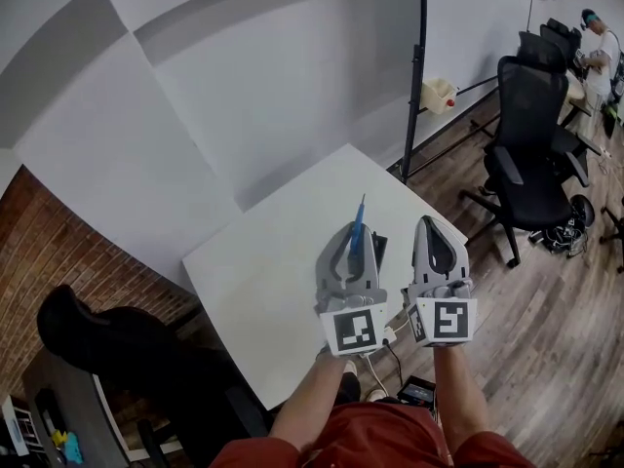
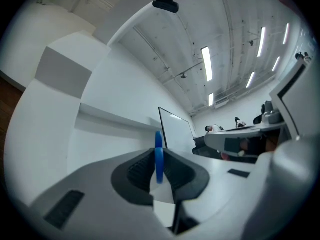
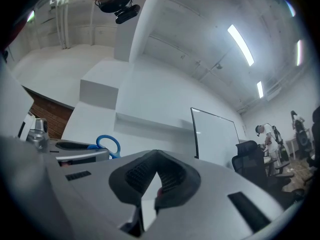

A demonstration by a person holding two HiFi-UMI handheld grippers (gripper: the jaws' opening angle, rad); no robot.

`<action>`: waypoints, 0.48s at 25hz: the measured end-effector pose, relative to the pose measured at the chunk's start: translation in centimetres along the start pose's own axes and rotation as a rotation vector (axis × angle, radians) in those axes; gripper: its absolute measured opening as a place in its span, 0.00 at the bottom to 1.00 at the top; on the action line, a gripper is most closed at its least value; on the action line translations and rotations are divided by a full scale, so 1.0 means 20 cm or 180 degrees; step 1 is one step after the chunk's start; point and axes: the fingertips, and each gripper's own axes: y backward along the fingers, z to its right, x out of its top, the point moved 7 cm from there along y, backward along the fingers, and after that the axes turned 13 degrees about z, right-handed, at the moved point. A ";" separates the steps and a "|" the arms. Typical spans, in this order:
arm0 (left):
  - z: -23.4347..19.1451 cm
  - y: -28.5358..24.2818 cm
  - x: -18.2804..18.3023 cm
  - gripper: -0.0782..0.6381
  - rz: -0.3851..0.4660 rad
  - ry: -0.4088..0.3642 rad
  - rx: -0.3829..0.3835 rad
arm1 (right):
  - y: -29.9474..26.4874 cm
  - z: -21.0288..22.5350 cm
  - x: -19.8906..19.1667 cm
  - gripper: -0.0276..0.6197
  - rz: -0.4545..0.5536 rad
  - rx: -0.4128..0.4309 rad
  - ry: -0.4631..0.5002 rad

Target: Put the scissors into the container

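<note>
Left gripper: We hold our grey left gripper in the air above the white square table. Its two fingers are squeezed tight on the scissors.
Scissors: The blue-handled scissors sit between the left gripper's fingers, up off the table. In the left gripper view we see them from the thin side. In the right gripper view a round blue loop pokes out past the tips of the fingers.
Right gripper: Our grey right gripper is just beside the left one, at about the same height. Its fingers are together at the tips, and nothing is between them.
Room: A black office chair stands on the brown wooden floor, well apart from the table. A red brick wall is on the left.
</note>
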 end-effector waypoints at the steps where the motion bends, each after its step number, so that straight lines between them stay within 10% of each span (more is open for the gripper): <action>1: -0.02 -0.01 -0.01 0.18 0.0003 0.0002 -0.0007 | -0.02 -0.01 -0.01 0.05 -0.0002 -0.0001 0.0009; 12: -0.09 -0.07 -0.17 0.18 -0.0164 0.0071 -0.0074 | -0.11 -0.04 -0.14 0.05 -0.0113 -0.0033 0.0031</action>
